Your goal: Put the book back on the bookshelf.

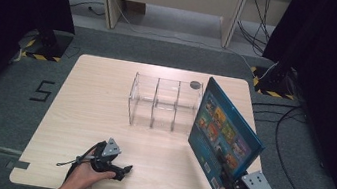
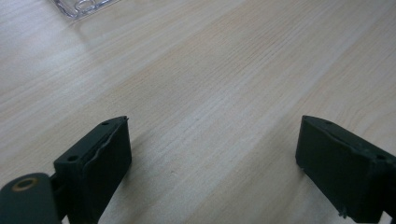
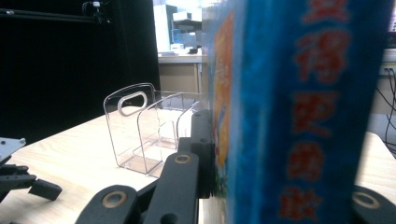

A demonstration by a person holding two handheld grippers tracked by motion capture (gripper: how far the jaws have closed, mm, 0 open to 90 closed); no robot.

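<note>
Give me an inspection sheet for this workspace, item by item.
Surface: light wooden table.
Job's things: clear divided rack at the table's middle; blue book tilted at the right.
Clutter: small dark disc at the far edge.
Grippers: left tool open, low over bare wood; right tool shut on the book.
Cables: loose cables on the floor, right.
Surroundings: black curtains, grey carpet.
</note>
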